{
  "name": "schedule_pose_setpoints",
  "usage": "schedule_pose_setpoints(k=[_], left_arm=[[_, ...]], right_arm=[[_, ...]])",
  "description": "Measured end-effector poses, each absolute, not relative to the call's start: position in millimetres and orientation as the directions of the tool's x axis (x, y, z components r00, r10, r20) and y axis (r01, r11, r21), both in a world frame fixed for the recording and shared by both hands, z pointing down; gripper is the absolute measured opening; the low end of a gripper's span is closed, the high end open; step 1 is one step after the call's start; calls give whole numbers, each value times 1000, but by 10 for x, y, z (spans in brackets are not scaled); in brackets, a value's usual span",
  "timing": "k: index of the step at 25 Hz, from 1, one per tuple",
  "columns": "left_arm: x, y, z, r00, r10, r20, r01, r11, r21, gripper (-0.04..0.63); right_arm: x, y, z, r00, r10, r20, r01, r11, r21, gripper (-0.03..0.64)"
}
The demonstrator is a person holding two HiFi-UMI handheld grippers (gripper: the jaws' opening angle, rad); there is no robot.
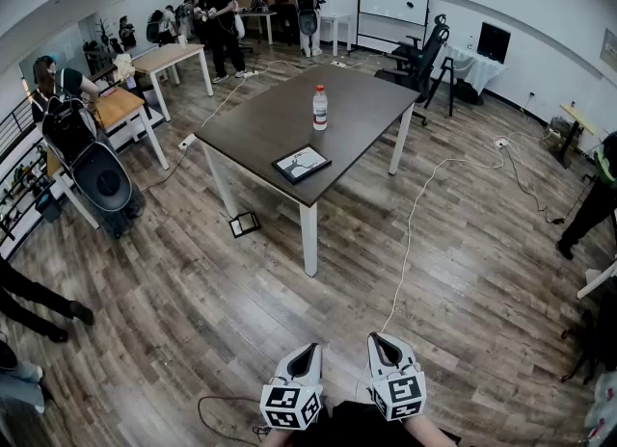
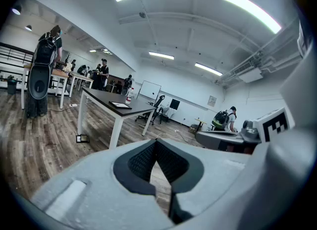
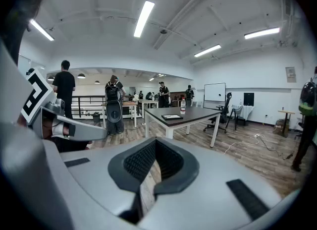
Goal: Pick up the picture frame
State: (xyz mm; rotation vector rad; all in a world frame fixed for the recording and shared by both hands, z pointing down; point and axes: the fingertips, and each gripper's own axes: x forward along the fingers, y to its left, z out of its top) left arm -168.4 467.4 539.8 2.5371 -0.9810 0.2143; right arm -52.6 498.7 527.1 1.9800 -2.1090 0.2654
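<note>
The picture frame (image 1: pixel 302 163), dark-edged with a pale picture, lies flat near the front corner of a dark table (image 1: pixel 260 122). It also shows far off in the left gripper view as the frame (image 2: pixel 120 105) and in the right gripper view as the frame (image 3: pixel 172 117). My left gripper (image 1: pixel 307 351) and right gripper (image 1: pixel 384 342) are held side by side low in the head view, well short of the table. Both are shut with nothing between the jaws. They point toward the table over the wooden floor.
A water bottle (image 1: pixel 320 108) stands on the table beyond the frame. A second small frame (image 1: pixel 244 223) lies on the floor by the table leg (image 1: pixel 309 238). A white cable (image 1: pixel 416 206) runs across the floor. People stand at left and at the back; office chairs (image 1: pixel 416 55) stand behind the table.
</note>
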Motion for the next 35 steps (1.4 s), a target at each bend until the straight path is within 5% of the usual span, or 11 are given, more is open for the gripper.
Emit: schedule_pose_setpoints(k=[35], left_arm=[[-2278, 2976, 5414, 788, -544, 290, -614, -729, 303, 9]], right_arm=[[-1035, 3473, 5338, 50, -956, 288, -997, -64, -39, 5]])
